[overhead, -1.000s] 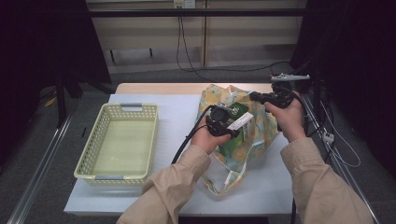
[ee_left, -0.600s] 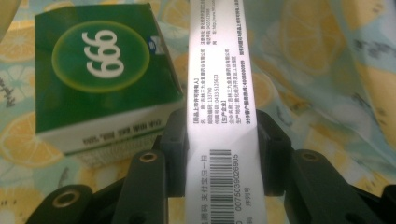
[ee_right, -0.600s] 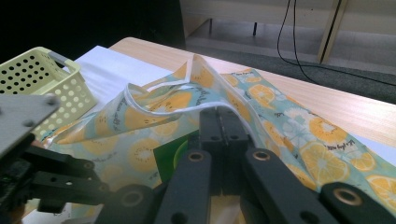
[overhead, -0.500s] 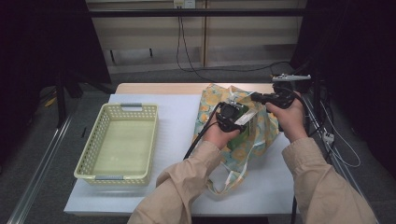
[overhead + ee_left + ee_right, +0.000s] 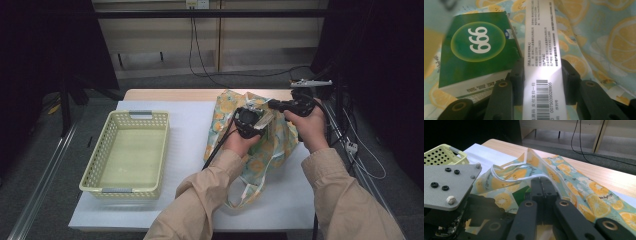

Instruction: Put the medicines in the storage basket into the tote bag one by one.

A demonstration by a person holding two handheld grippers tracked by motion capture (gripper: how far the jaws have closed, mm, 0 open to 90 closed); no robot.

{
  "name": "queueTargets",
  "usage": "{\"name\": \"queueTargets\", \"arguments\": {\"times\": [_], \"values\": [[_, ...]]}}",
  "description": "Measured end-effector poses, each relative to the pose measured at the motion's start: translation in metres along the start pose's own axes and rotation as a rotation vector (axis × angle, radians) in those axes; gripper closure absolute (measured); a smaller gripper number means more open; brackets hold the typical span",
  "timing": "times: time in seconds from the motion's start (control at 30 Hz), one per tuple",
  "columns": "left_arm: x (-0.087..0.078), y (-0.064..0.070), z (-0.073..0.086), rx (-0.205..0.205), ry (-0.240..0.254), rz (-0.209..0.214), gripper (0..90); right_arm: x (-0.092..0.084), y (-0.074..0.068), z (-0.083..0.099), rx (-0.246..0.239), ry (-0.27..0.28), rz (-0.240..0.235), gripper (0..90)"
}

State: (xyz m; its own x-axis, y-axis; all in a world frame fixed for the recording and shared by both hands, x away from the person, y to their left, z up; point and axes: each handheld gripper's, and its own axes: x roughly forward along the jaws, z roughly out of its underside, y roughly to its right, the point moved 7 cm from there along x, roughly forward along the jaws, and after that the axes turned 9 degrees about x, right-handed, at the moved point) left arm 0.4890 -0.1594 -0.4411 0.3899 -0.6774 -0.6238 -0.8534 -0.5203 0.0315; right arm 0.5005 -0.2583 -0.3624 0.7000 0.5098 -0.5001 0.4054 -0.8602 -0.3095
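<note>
**Desk:** What sits at the far left of the table?

**Photographer:** A pale yellow perforated basket [image 5: 126,152] on the white table cover [image 5: 190,120], well apart from the work. The same basket [image 5: 439,155] shows at the upper left of the right gripper view.

**Desk:** And in the middle?

**Photographer:** A person in beige sleeves [image 5: 200,200] works over a fabric bag printed with lemon slices [image 5: 260,160], lying right of centre. The left gripper [image 5: 256,121] points down into the bag's mouth. In the left gripper view its jaws are clamped on the long sides of a narrow white carton [image 5: 543,72] with a barcode and small print. Just beside that carton, inside the bag [image 5: 609,37], lies a green box marked "999" [image 5: 477,50].

**Desk:** The right side?

**Photographer:** The right gripper [image 5: 272,104] is at the bag's upper edge. In the right gripper view its jaws are together, pinching the white-trimmed rim of the bag [image 5: 584,187] and holding it up. The grey three-cornered plate of the left gripper [image 5: 447,186] shows at the left there, with a patch of the green box [image 5: 521,192] visible in the opening.
</note>
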Motion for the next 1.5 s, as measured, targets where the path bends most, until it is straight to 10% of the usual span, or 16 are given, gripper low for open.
{"name": "queueTargets", "arguments": {"times": [0.13,0.3,1.17,1.5], "values": [[-0.004,-0.001,0.0,-0.003,0.024,-0.013,37.1,0.001,-0.002,0.001,-0.004,-0.004,0.0,90.0],[-0.019,0.0,0.003,0.017,0.006,0.008,27.3,0.001,-0.004,0.002,-0.009,-0.005,-0.004,90.0],[-0.11,-0.002,0.045,0.108,-0.022,0.051,19.0,0.011,-0.022,0.017,-0.023,-0.025,-0.039,90.0],[-0.104,0.006,0.083,0.068,-0.086,0.046,19.7,0.006,-0.018,0.016,-0.011,-0.01,-0.047,90.0]]}}
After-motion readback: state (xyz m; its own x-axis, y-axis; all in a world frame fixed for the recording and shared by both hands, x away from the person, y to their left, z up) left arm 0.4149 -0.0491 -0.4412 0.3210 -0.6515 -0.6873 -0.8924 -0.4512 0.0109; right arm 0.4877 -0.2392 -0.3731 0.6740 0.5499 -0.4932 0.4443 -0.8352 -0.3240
